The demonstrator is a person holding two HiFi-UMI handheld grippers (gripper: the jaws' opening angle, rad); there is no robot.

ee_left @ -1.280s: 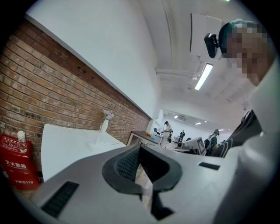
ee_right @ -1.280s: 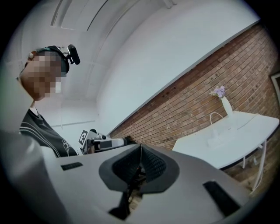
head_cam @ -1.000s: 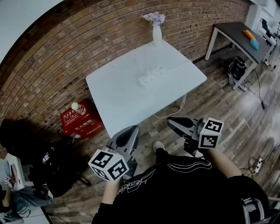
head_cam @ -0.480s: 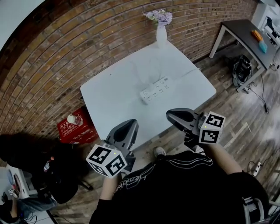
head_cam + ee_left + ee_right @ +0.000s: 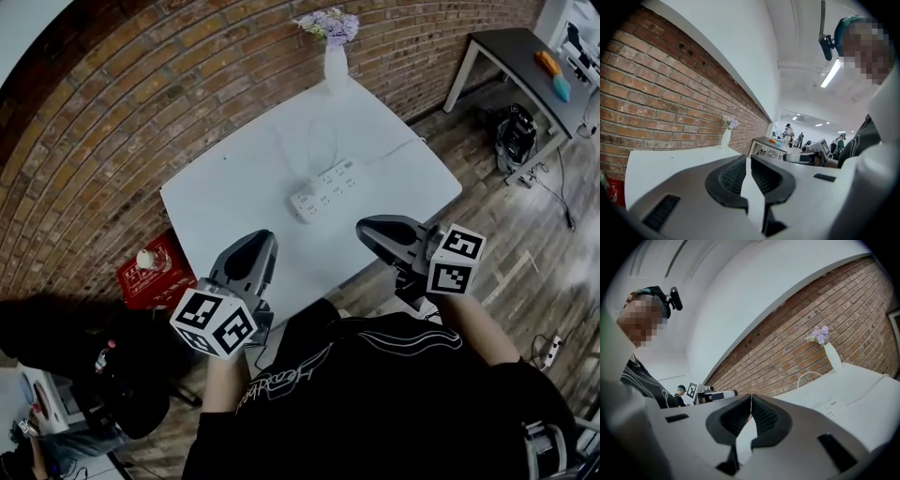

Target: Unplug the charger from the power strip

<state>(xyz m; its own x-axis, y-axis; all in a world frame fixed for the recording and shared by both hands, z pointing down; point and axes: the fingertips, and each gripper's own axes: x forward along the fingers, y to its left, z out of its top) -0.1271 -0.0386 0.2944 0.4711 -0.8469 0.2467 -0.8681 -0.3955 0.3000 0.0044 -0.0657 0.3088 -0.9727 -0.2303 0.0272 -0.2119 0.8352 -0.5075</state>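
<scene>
One white tabletop [image 5: 234, 206] against the brick wall carries everything. Two grippers hover over its near edge, the left gripper [image 5: 255, 251] and the right gripper [image 5: 373, 230], each with its jaws pressed together on nothing. One power strip [image 5: 328, 189] lies mid-tabletop, apart from both (any charger in it is too small to make out). One vase [image 5: 335, 64] stands at the far edge.

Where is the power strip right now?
In the head view, the power strip lies at the middle of the table, this side of the vase.
</scene>
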